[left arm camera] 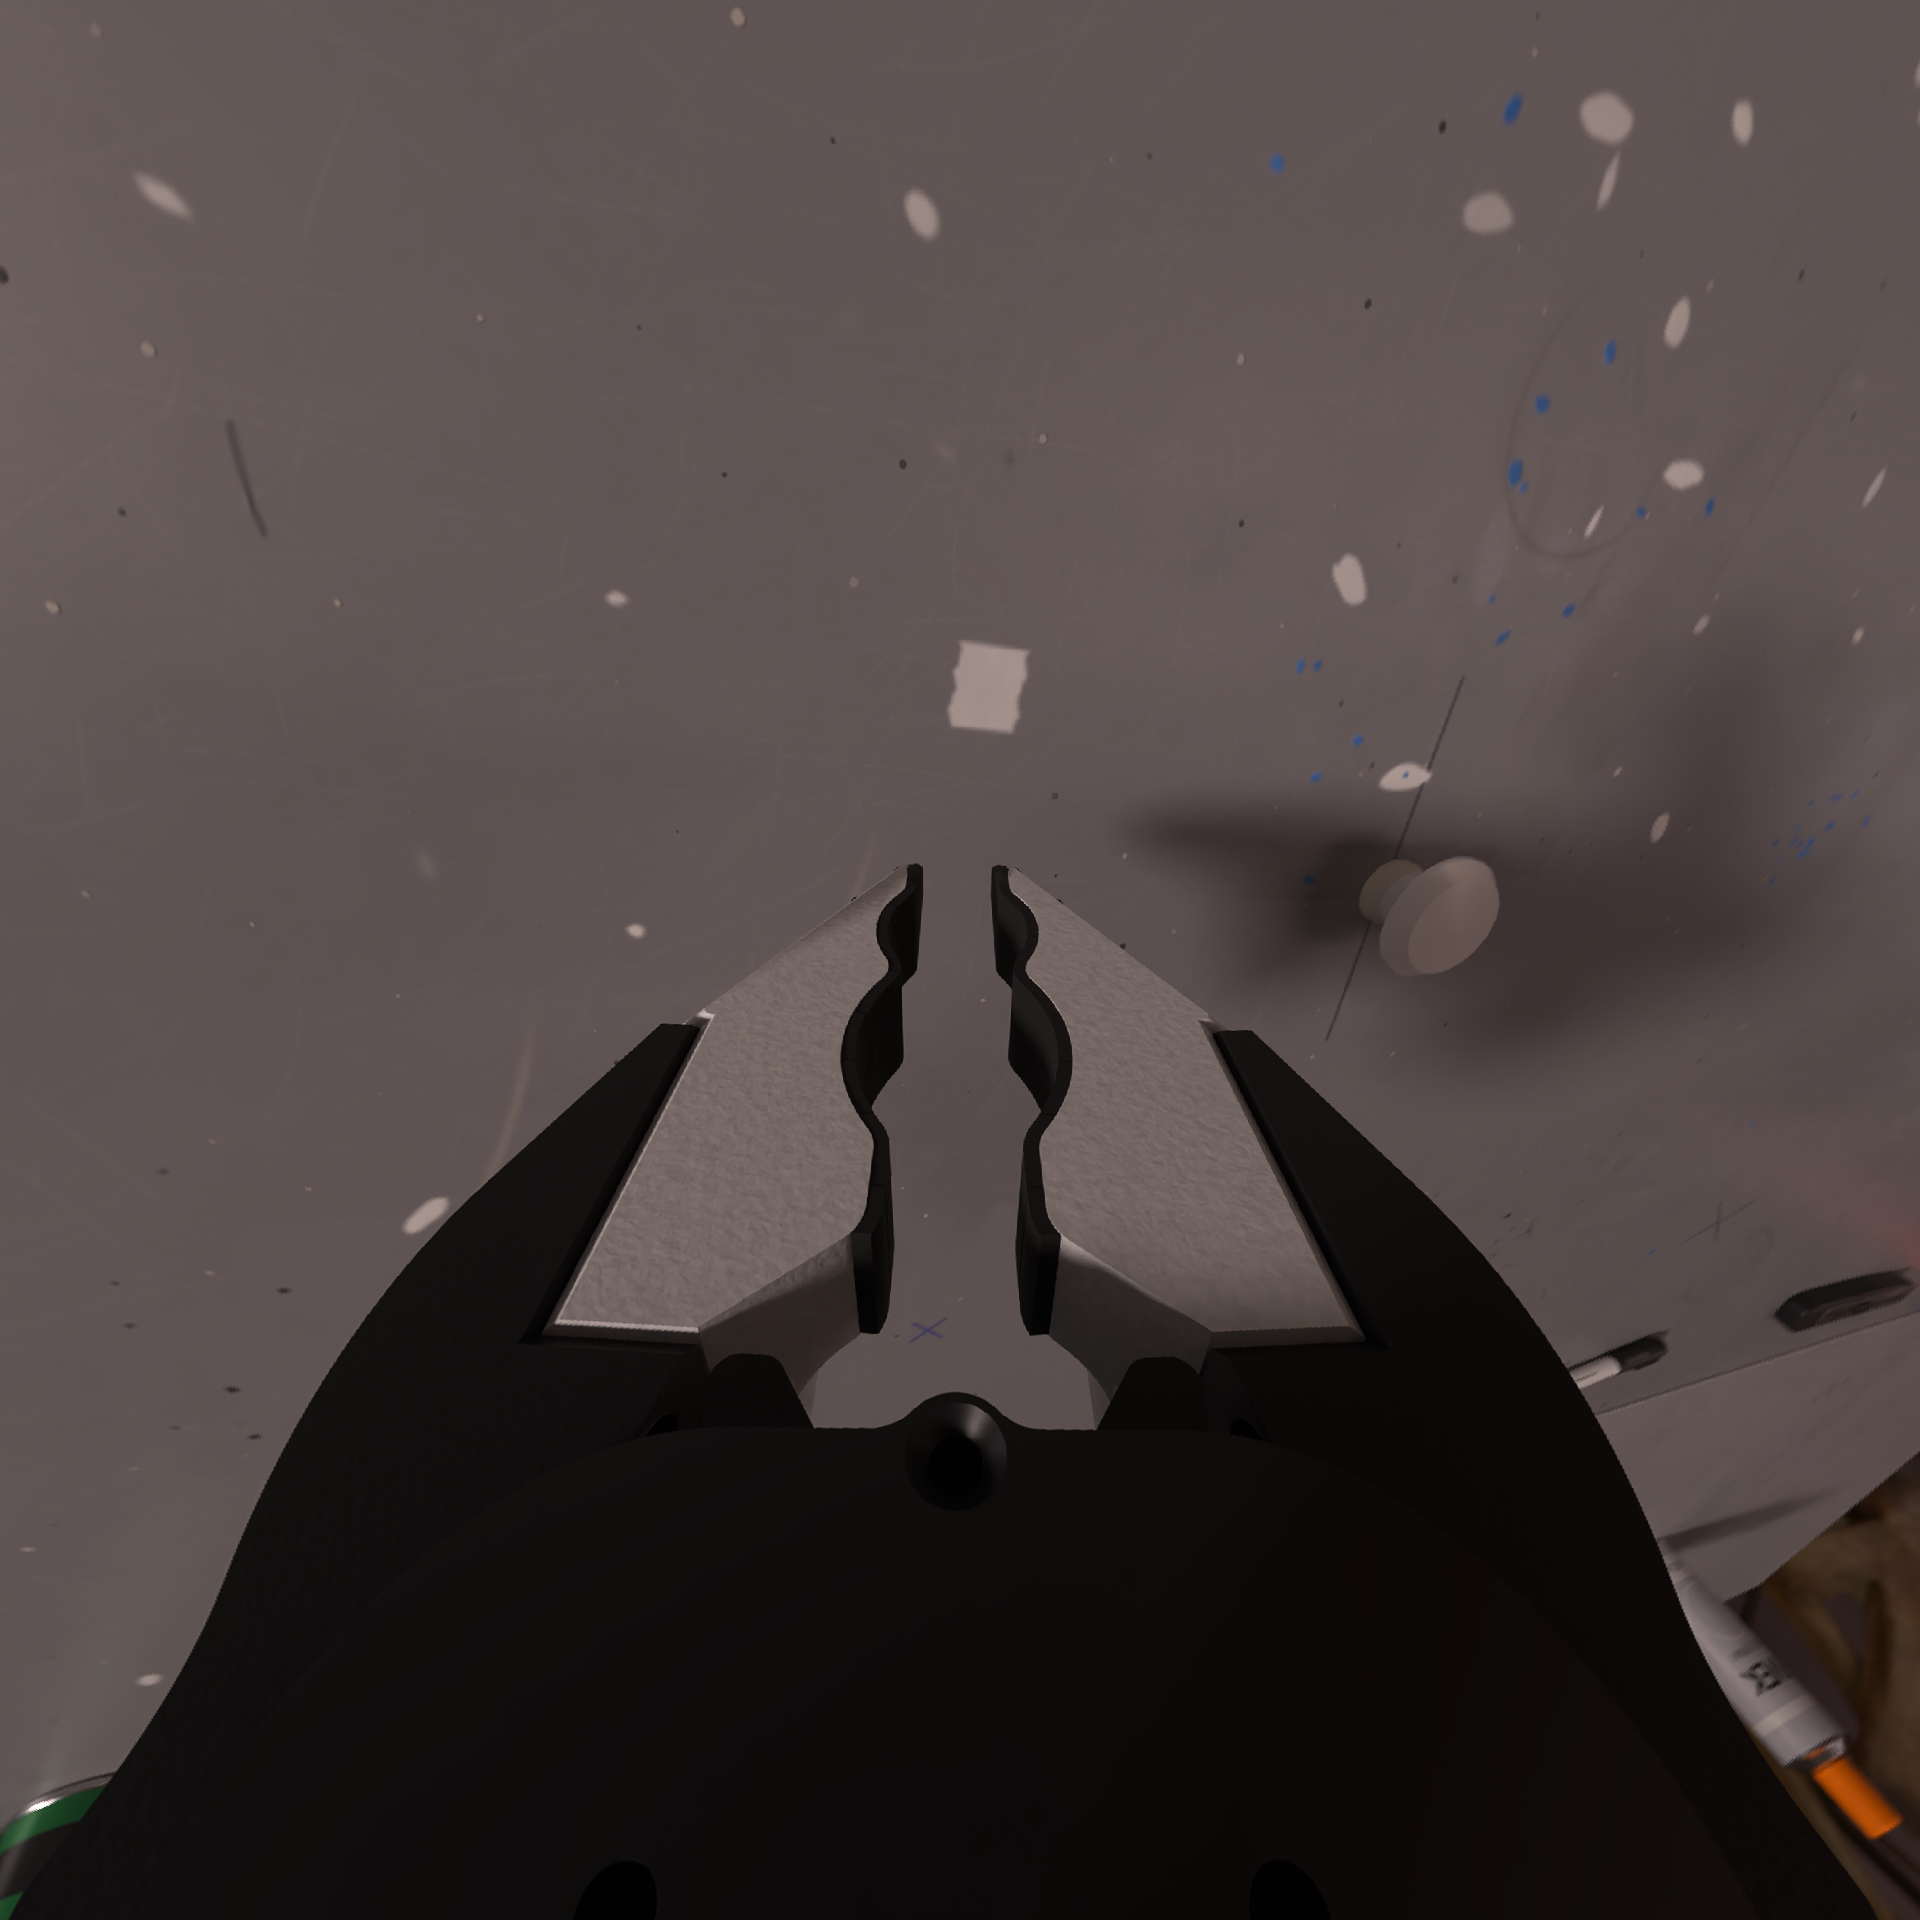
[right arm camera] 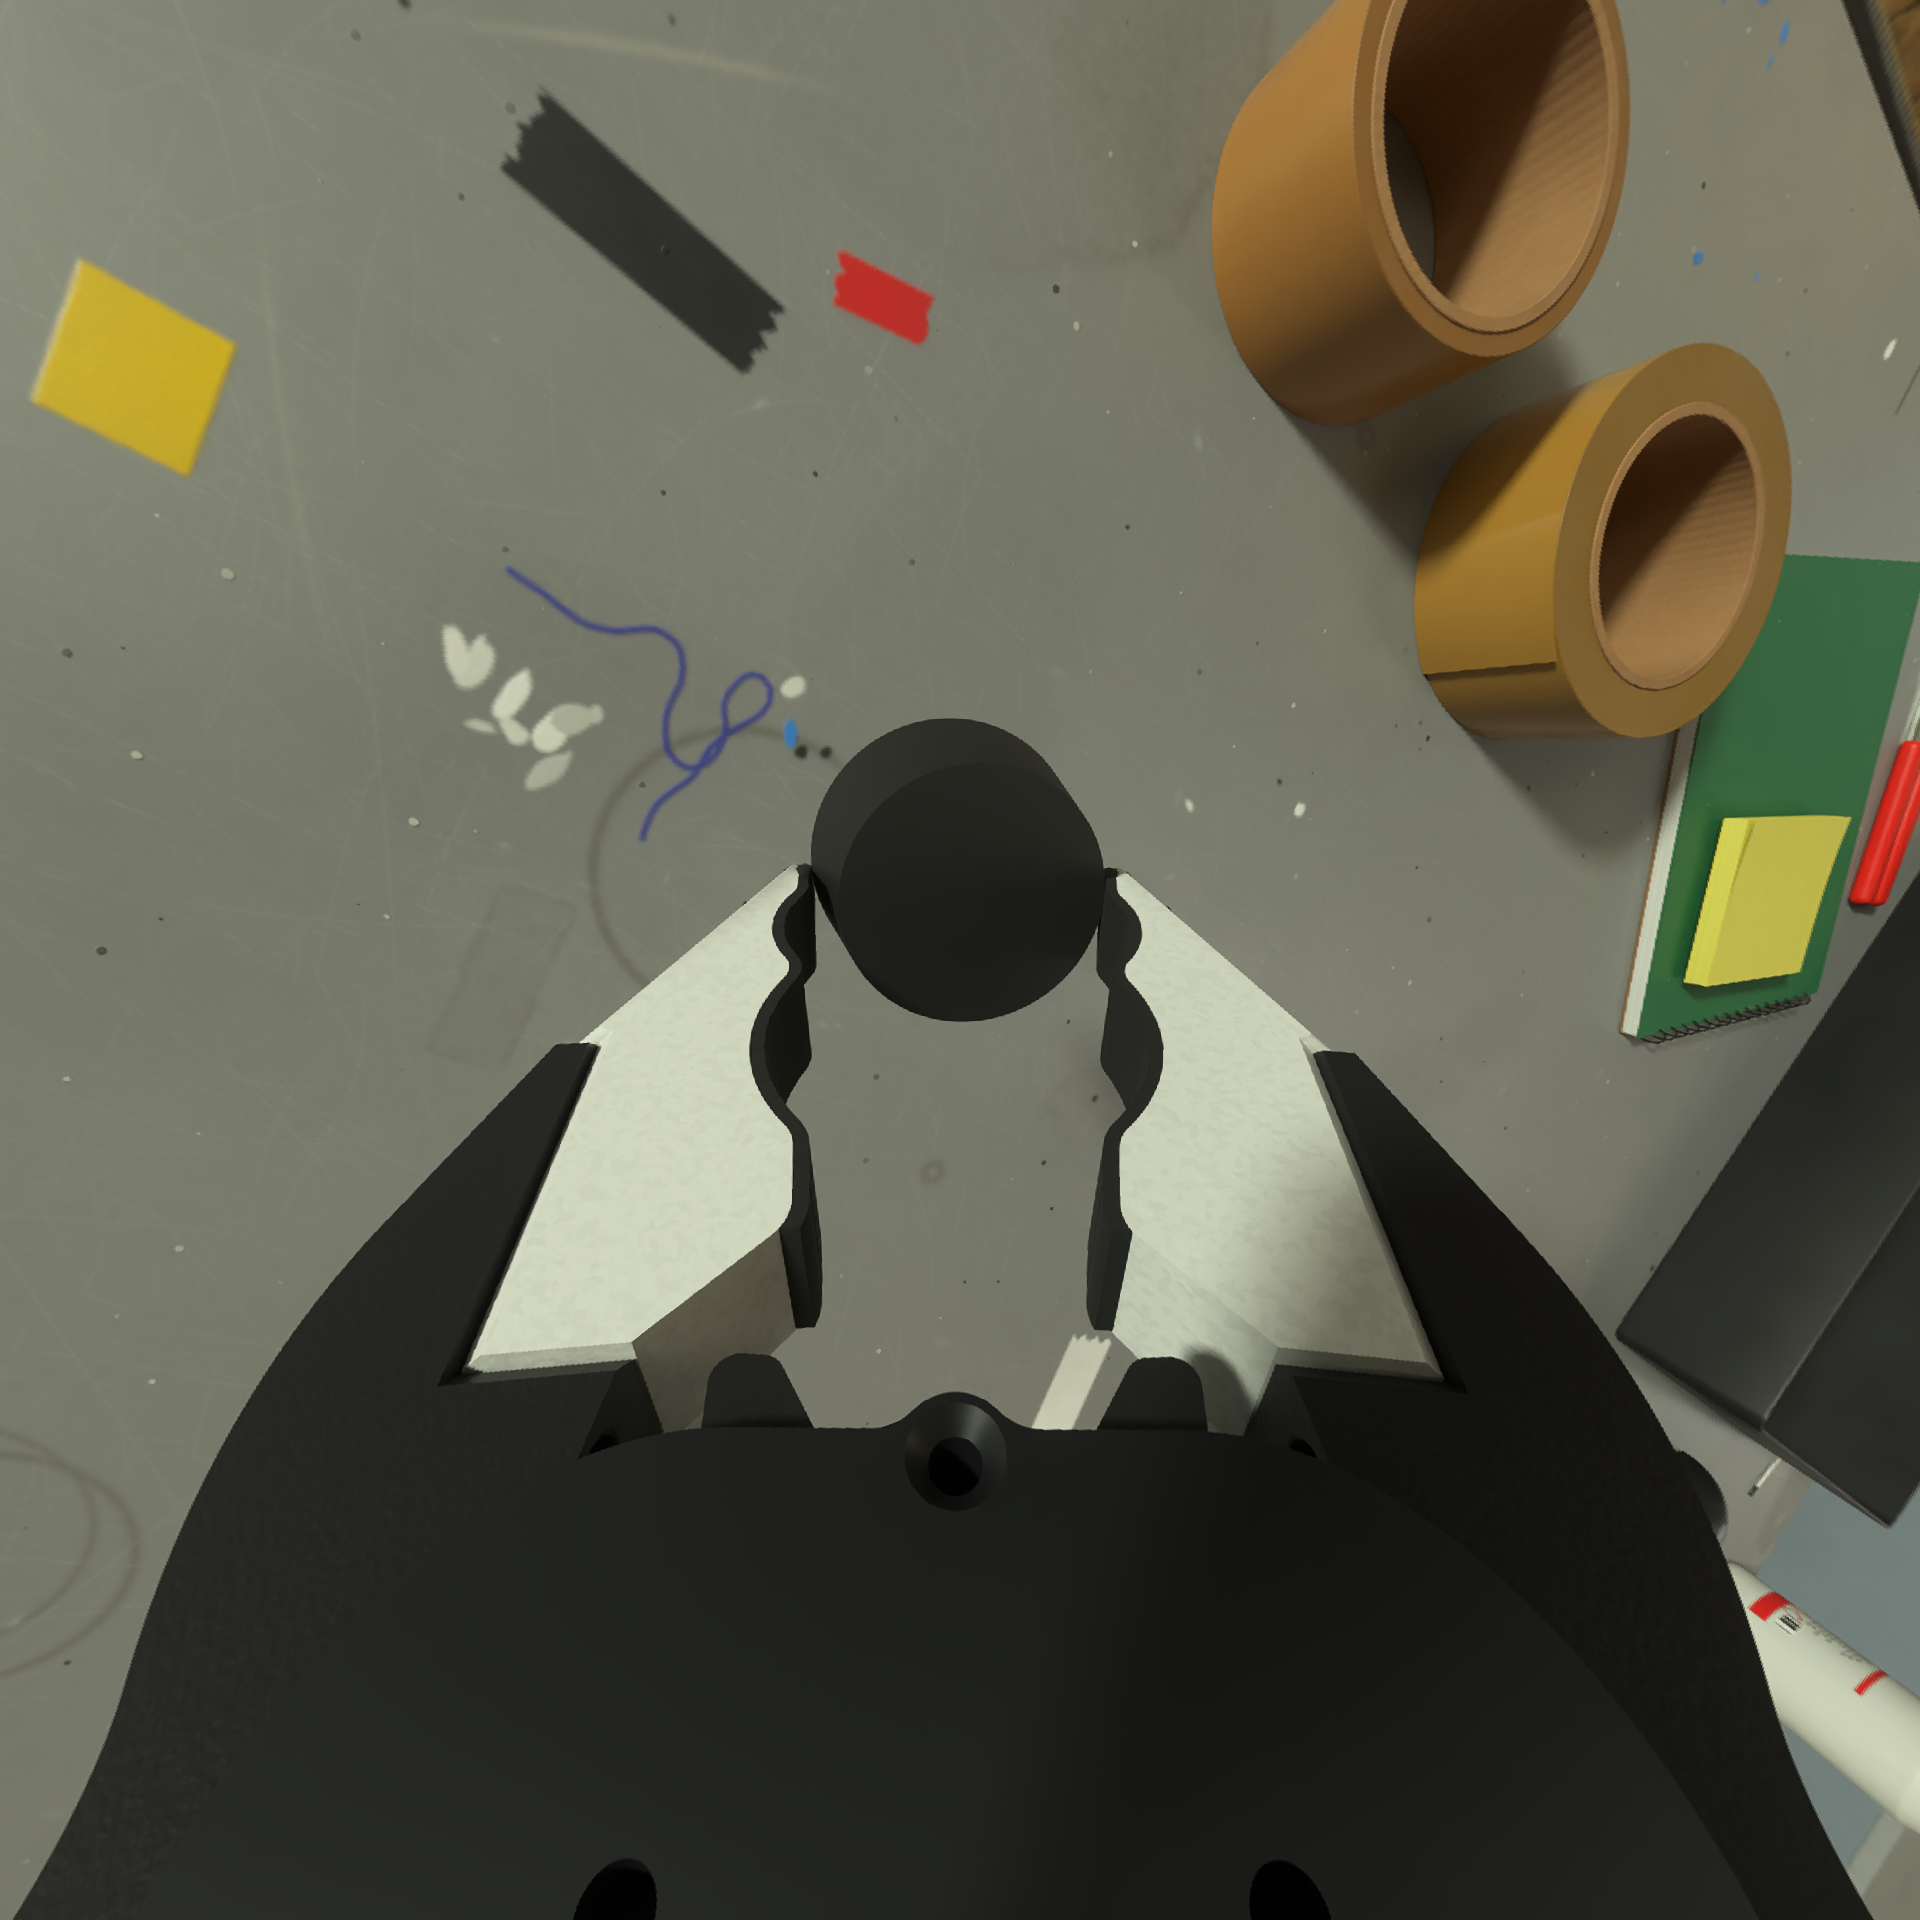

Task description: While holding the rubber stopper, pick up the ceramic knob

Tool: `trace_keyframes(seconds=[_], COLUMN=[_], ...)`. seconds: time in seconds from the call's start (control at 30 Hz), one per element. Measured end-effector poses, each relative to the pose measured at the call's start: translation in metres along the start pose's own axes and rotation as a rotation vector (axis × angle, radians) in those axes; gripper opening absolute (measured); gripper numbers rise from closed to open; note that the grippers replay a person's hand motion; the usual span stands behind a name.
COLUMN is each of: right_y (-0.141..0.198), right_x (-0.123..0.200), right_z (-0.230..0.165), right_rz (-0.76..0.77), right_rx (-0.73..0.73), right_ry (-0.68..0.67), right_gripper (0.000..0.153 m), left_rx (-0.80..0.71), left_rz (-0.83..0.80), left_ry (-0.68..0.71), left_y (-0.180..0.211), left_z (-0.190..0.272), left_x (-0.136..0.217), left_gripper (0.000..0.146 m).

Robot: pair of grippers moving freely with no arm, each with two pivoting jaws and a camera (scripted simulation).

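The ceramic knob (left arm camera: 1429, 914) is a small white mushroom-shaped knob lying on its side on the grey speckled table (left arm camera: 520, 520), in shadow. It lies to the right of my left gripper (left arm camera: 956, 883) and level with its tips, apart from it. The left gripper's jaws are drawn almost together with only a narrow gap and nothing between them. My right gripper (right arm camera: 958, 881) is shut on the rubber stopper (right arm camera: 956, 925), a black round plug held between its fingertips above the table (right arm camera: 935, 520). The knob does not show in the right wrist view.
Two brown tape rolls (right arm camera: 1423, 197) (right arm camera: 1600, 540) stand at the right. Below them lies a green notebook (right arm camera: 1787, 727) with a yellow sticky pad (right arm camera: 1766, 899) and a red pen (right arm camera: 1886, 831), then a black box (right arm camera: 1797, 1247). Markers (left arm camera: 1766, 1704) lie by the table's lower right edge.
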State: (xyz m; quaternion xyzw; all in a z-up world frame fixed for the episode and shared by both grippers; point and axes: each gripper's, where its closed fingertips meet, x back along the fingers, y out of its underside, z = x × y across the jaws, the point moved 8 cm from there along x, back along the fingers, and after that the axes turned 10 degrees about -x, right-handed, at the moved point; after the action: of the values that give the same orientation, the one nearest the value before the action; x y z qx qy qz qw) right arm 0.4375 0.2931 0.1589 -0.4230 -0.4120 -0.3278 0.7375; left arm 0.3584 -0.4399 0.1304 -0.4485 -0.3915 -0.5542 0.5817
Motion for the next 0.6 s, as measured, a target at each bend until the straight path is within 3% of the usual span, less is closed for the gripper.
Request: trace_keyframes(seconds=[0.2, 0.6], right_y=[-0.001, -0.001], right_x=[-0.001, -0.002], right_z=[-0.002, -0.008], right_rz=[-0.012, -0.029], right_rx=[0.012, 0.033], right_ry=[0.005, -0.004], right_gripper=[0.055, 0.055], left_rx=[0.022, -0.005], left_rz=[0.000, -0.056], left_ry=[-0.069, 0.020], left_y=[0.004, 0.015], left_z=[0.008, 0.016], left_x=[-0.002, -0.005], left_gripper=[0.012, 0.014])
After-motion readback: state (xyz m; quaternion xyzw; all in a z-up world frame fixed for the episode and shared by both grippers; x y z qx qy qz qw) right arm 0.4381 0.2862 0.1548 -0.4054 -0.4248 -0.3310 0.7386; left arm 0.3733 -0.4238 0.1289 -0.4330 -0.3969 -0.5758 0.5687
